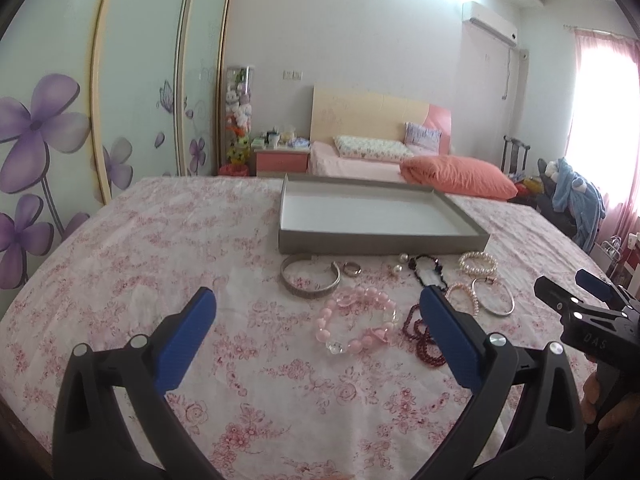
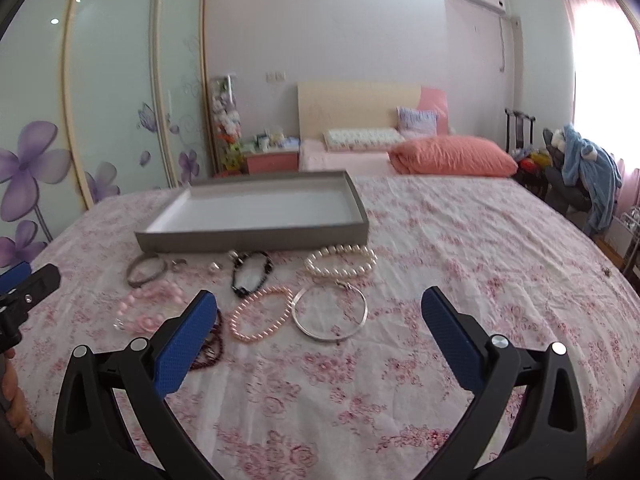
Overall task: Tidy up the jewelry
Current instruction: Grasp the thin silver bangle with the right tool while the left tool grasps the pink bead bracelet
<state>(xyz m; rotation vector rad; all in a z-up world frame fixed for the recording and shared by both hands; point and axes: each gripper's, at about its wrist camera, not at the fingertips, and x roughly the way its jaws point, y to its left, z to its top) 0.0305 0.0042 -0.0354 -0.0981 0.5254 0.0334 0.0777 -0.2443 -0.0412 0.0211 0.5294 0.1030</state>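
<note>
Grey cardboard tray (image 1: 382, 240), shallow and bare inside, sits at twelve o'clock from both tools on the pink floral tabletop cloth (image 1: 160, 248), its long axis running nine to three. All the jewellery lies loose on the near side of it, none inside. Left tool (image 1: 318, 308) hangs with its blue pads wide apart and nothing between them; right tool (image 2: 320, 308) is equally wide and carries nothing. From the left tool, the chunky pink bead bracelet (image 1: 358, 322) lies at about one o'clock, just ahead, with the flat silver cuff bangle (image 1: 310, 278) beyond it. From the right tool, the thin silver hoop bangle (image 2: 330, 312) sits dead ahead at twelve, the small pink pearl bracelet (image 2: 262, 312) touching it at eleven. My judgement: each tool is nearer its own piece, then carries it straight ahead into the tray
</note>
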